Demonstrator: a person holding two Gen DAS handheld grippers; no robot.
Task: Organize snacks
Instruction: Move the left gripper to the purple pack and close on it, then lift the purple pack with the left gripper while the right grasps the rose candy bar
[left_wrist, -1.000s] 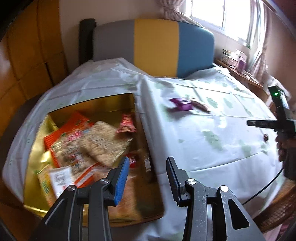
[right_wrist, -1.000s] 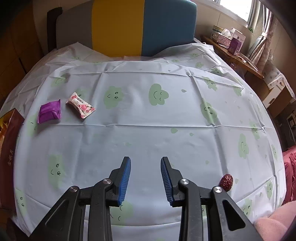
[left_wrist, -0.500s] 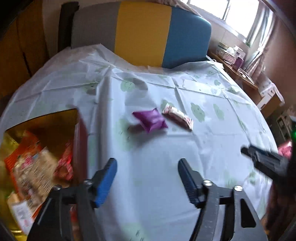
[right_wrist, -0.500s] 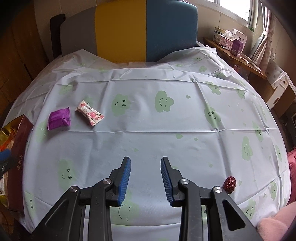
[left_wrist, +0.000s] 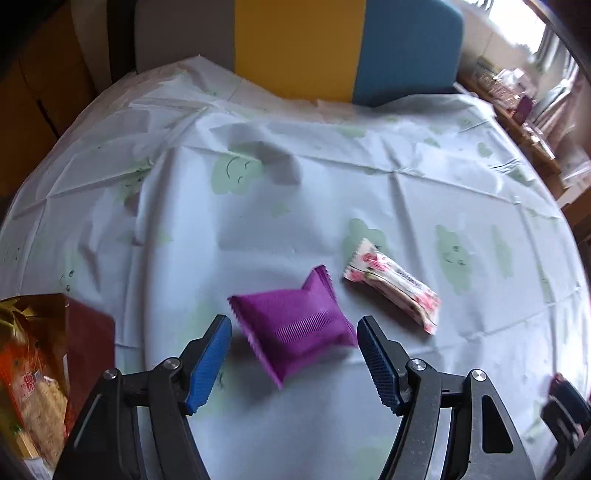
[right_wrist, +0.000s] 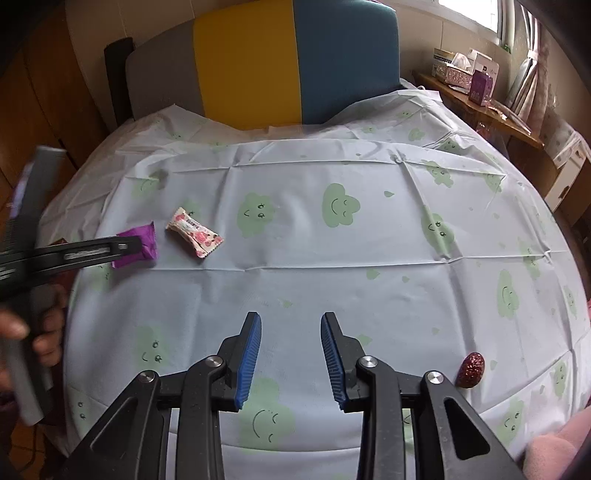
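The left gripper (left_wrist: 293, 363) straddles the purple packet (left_wrist: 295, 326) at lower centre, its wide jaws having just spread and not yet touching it, probably ready to lift it toward the snack box (left_wrist: 55, 369) at lower left. The packet is a puffy, crimp-edged foil pillow. Beside it lies a glossy floral candy (left_wrist: 393, 284). The right gripper (right_wrist: 291, 363) hangs narrow and empty over the creased plastic tablecloth (right_wrist: 369, 258); a wrinkled red date (right_wrist: 471, 369) sits at lower right.
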